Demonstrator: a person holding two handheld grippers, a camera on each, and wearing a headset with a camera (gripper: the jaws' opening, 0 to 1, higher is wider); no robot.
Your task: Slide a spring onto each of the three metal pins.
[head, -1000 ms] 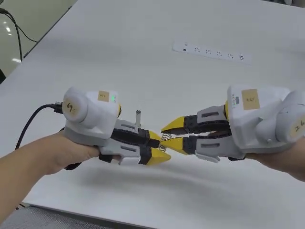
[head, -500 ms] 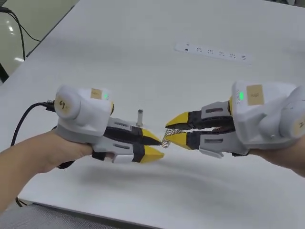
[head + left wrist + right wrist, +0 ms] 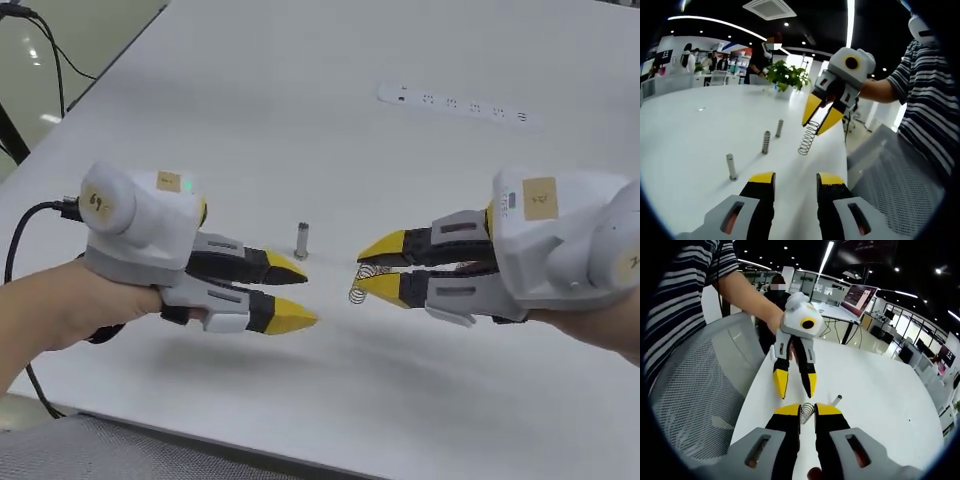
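My right gripper (image 3: 362, 270) is shut on a small coil spring (image 3: 365, 283), which hangs from its yellow tips above the white table. Its own view has the spring (image 3: 807, 412) pinched between the jaws. My left gripper (image 3: 303, 294) stands open, a short way left of the spring, with nothing in it. A bare metal pin (image 3: 302, 241) stands upright just behind the gap between the two grippers. In the left gripper view, the bare pin (image 3: 731, 166) is nearest, and two further pins (image 3: 766, 142) (image 3: 779, 128) each carry a spring. The held spring (image 3: 808, 137) hangs off to their right.
A white power strip (image 3: 460, 105) lies far back on the table (image 3: 250, 120). A black cable (image 3: 30, 230) trails off the left gripper. A grey mesh chair (image 3: 705, 390) sits at the table's near edge. People stand far off in the room.
The left gripper has let go of the spring, opened and drawn back to the left. The right gripper keeps the spring and has stayed roughly in place.
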